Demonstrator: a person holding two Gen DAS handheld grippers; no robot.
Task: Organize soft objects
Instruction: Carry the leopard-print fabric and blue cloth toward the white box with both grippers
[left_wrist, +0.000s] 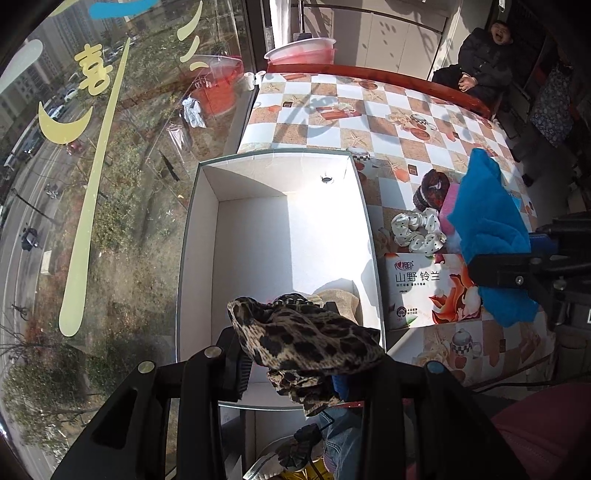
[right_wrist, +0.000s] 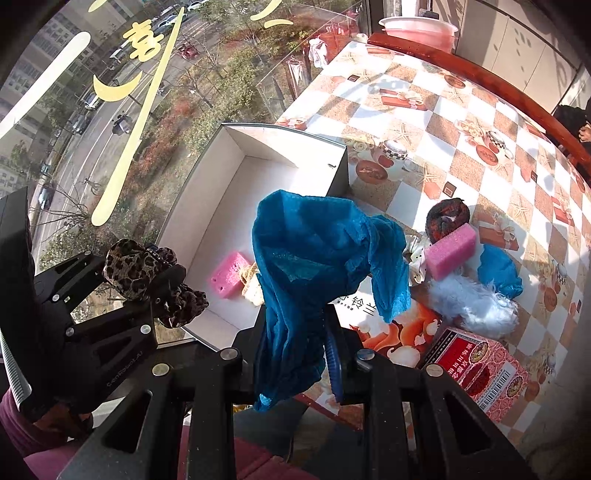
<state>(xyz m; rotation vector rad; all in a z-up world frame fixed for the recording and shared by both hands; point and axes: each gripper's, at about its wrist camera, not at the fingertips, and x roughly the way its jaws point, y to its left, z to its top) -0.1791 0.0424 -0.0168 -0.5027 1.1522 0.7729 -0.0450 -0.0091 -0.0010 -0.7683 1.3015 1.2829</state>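
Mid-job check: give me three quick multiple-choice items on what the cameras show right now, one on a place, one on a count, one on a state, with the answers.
1. Where is the leopard-print scrunchie?
A. On the tablecloth
B. In the left hand-held gripper, over the white box
C. Under the tissue pack

2. How many pink sponges are visible in the right wrist view?
A. One
B. Two
C. Four

3. What is the state of the right hand-held gripper?
A. Shut on the blue cloth, which hangs lifted
B. Open and empty
C. Pressing a sponge into the box

Answers:
1 B, the scrunchie sits between the left fingers at the box's near end.
2 B, one pink sponge lies in the box, another pink sponge on the table.
3 A, the cloth drapes from between the right fingers, clear of the table.
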